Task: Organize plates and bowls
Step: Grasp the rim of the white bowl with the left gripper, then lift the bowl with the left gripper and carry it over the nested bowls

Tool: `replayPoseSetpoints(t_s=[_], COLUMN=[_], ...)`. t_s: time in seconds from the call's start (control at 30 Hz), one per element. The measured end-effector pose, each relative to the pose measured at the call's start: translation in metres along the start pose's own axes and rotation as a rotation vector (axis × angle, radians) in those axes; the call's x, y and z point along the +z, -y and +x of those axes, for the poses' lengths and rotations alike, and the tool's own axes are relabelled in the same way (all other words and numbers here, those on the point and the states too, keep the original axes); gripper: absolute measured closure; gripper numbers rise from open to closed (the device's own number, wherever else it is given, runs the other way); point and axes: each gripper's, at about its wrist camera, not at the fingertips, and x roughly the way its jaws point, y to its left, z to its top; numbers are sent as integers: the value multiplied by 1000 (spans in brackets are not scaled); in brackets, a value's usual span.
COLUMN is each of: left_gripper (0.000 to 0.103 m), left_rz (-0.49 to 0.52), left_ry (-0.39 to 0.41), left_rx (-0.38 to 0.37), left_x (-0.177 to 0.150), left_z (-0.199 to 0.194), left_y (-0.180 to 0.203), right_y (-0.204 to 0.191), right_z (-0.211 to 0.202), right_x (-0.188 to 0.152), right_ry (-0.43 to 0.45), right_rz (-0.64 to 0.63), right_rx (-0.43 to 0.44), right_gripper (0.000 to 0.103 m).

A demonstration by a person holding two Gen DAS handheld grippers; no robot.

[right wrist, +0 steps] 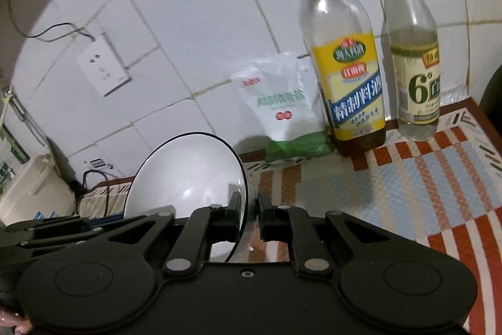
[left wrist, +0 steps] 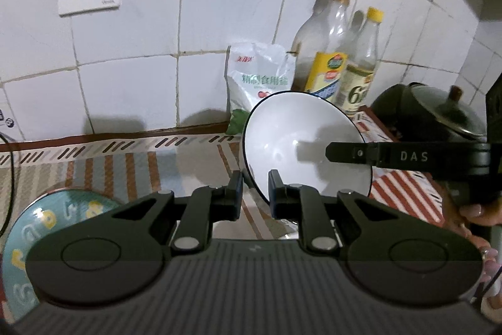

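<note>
Presently: one white bowl (left wrist: pixel 301 143), black-rimmed, tilted on edge above the striped mat (left wrist: pixel 131 165). Left gripper (left wrist: pixel 255 192) narrowly parted, rim in its gap; grip uncertain. Right gripper (right wrist: pixel 250 217) nearly closed, pinching the opposite rim. Bowl lies directly ahead of both, mouth toward the left gripper. One patterned plate (left wrist: pixel 40 228) flat, lower left. Two bottles (right wrist: pixel 342 52), one salt bag (right wrist: pixel 282 102).

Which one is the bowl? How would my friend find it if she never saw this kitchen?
Start at the white tiled wall, then look down to the two bottles and the salt bag on the striped mat. Just in front of them is the bowl, tipped on its side between both grippers. It is the only plain white dish with a thin black rim; the plate is patterned blue.
</note>
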Motion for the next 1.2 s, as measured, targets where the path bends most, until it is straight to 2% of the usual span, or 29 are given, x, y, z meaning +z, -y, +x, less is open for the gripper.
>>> replayPoseSetpoints(t_s=[0.27, 0.37, 0.47, 0.6, 0.9, 1.2], left_gripper=[87, 87, 87, 87, 87, 88], left_rz=[-3, -48, -81, -143, -150, -134], left_ry=[1, -78, -142, -173, -193, -231], left_rx=[-28, -32, -44, -81, -74, -58], left_x=[-15, -22, -32, -43, -49, -53], left_z=[-51, -57, -57, -55, -44, -30], left_y=[3, 2, 0, -9, -13, -12], right_y=[-33, -44, -48, -47, -45, -46], right_z=[-40, -48, -51, -50, -36, -28], right_x=[-17, -25, -34, -44, -52, -55], right_ry=[-37, -65, -89, -122, -157, -168], right_rz=[3, -31, -34, -23, -27, -82], right_rx=[-18, -41, -63, -81, -100, -131], right_gripper=[89, 89, 89, 89, 90, 90])
